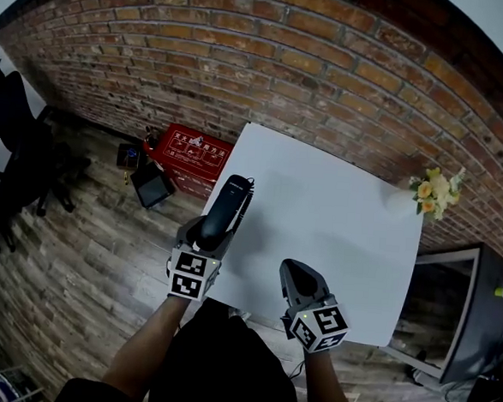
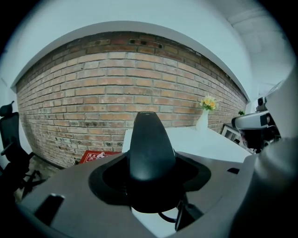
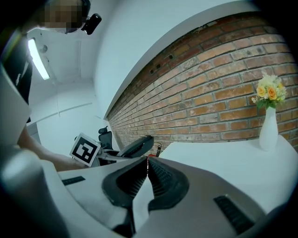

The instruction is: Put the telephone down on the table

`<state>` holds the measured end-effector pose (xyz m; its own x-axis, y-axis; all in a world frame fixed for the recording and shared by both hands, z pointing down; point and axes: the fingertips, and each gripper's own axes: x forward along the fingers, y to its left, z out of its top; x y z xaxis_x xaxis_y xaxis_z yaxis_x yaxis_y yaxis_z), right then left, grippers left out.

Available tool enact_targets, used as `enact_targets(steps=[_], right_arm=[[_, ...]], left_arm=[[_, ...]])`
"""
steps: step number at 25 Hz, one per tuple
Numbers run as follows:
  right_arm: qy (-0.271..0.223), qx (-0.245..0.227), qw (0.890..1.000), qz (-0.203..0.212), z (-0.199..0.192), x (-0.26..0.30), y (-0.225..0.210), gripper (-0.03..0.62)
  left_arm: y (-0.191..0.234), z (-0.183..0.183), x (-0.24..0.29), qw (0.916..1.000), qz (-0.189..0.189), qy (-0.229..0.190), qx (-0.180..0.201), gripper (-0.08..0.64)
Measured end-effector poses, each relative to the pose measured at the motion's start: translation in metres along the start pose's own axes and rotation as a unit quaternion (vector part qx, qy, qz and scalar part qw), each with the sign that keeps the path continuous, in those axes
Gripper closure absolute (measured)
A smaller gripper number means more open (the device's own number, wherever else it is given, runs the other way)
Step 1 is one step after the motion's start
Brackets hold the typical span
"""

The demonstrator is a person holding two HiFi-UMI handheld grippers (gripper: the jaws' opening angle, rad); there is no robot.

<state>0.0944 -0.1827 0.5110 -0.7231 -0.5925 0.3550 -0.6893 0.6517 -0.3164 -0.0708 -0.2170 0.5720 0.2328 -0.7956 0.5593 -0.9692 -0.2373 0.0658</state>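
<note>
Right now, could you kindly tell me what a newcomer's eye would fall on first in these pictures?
The black telephone handset stands out most, clamped in the left gripper at the left edge of the white table. Next comes the vase of yellow flowers at the table's far right corner, before the red brick wall. The right gripper hangs shut and empty over the table's near part.

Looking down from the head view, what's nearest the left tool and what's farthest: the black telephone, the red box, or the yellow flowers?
1. Black plastic telephone handset: gripped in the left tool itself.
2. Red rectangular box: on the floor, by the white table's far left corner.
3. Yellow flowers in a white vase: on the table's far right corner.
</note>
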Motion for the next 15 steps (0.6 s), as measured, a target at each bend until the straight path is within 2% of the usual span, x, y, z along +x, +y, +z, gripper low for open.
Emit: enact_targets(steps=[6,15], right_arm=[[0.017,0.009,1.0,-0.007,-0.009,0.018,-0.006,0.569],[0.044,0.021,0.999,-0.024,-0.028,0.039,-0.026,0.569]], left_arm=[[0.014,-0.016,0.038,0.9998,-0.005,0.02,0.0,0.281],[0.028,-0.028,0.098,0.9991,0.006,0.037,-0.022,0.281]])
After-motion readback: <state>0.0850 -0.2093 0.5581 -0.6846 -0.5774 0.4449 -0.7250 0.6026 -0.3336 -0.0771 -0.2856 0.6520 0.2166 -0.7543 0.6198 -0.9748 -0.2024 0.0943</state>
